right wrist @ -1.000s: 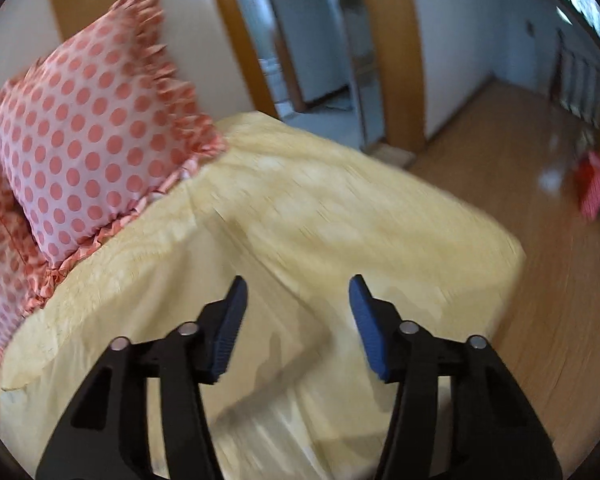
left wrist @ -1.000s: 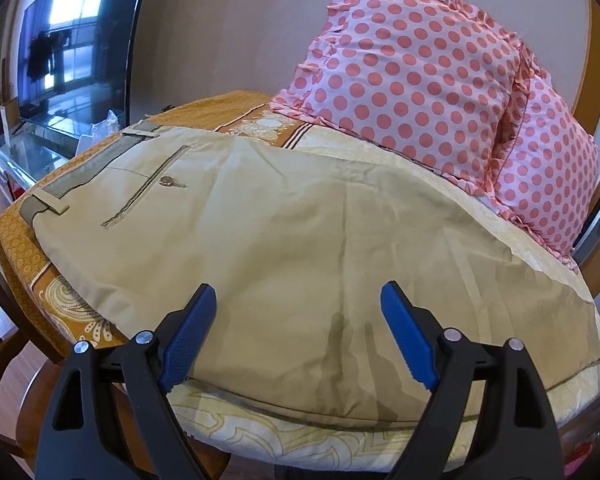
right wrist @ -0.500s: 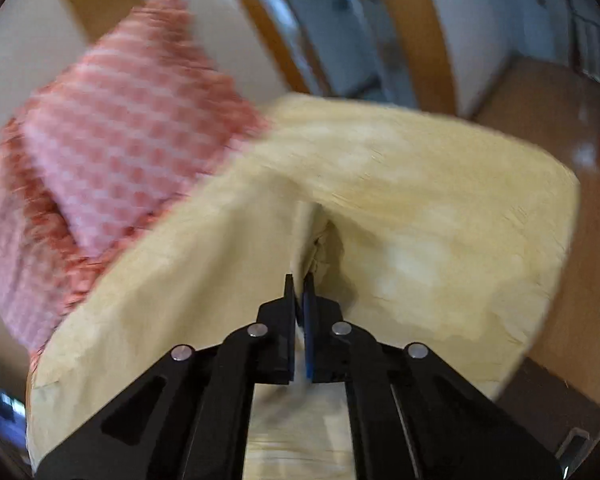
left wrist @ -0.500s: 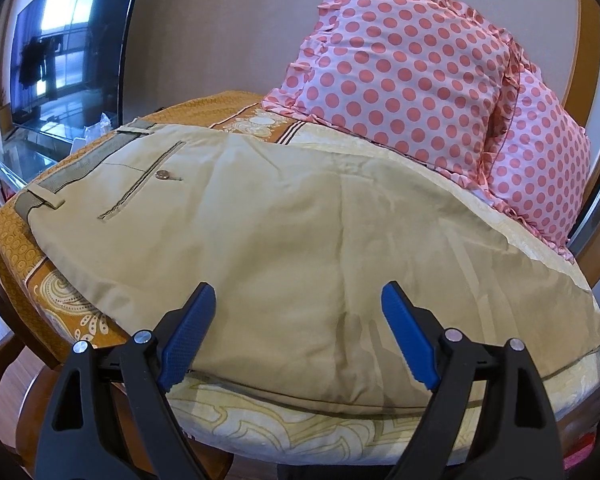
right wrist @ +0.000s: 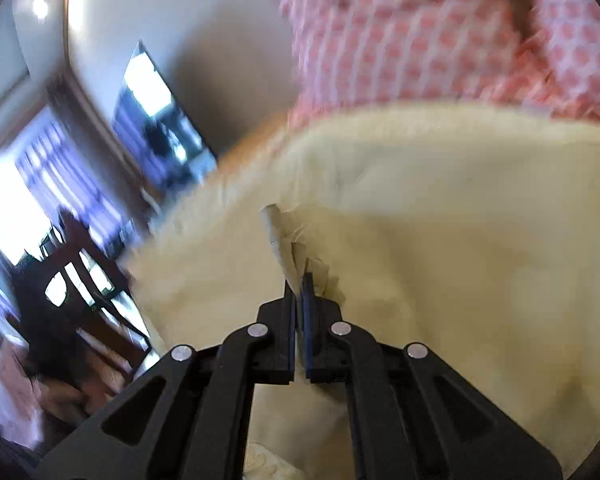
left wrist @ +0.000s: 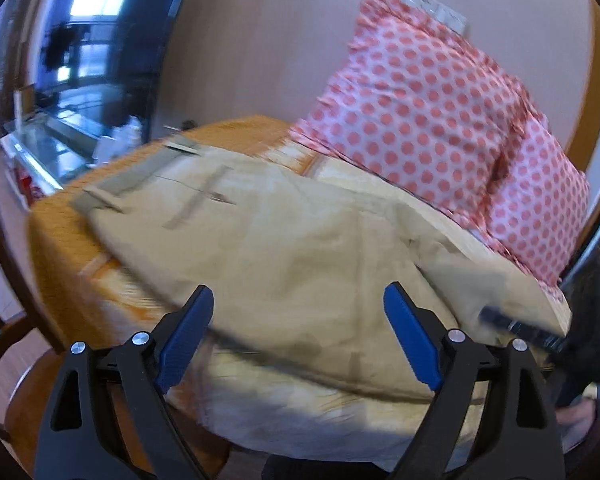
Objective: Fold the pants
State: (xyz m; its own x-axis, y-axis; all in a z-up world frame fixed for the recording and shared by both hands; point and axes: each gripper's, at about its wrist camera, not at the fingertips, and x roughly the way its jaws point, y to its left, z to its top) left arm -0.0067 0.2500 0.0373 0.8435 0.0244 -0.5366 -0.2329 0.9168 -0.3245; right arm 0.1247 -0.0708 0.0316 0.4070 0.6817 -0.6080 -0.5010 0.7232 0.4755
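Khaki pants [left wrist: 284, 240] lie across a cushioned seat, waistband at the far left, legs running right. My left gripper [left wrist: 300, 320] is open and empty, hovering over the near edge of the pants. My right gripper [right wrist: 299, 280] is shut on the leg end of the pants [right wrist: 284, 240] and holds it lifted; the cloth bunches above the jaws. In the left wrist view the right gripper [left wrist: 520, 326] shows at the far right, with the leg end folded over toward the middle.
Two pink polka-dot pillows [left wrist: 428, 120] lean on the wall behind the pants. The seat cover [left wrist: 60, 232] is orange and cream. A dark screen [left wrist: 100, 40] and a glass stand sit at the left. A dark wooden chair [right wrist: 80, 280] stands beyond.
My right gripper closed on the leg end and has swung it up and leftward over the pants. The left gripper stayed open and shifted slightly.
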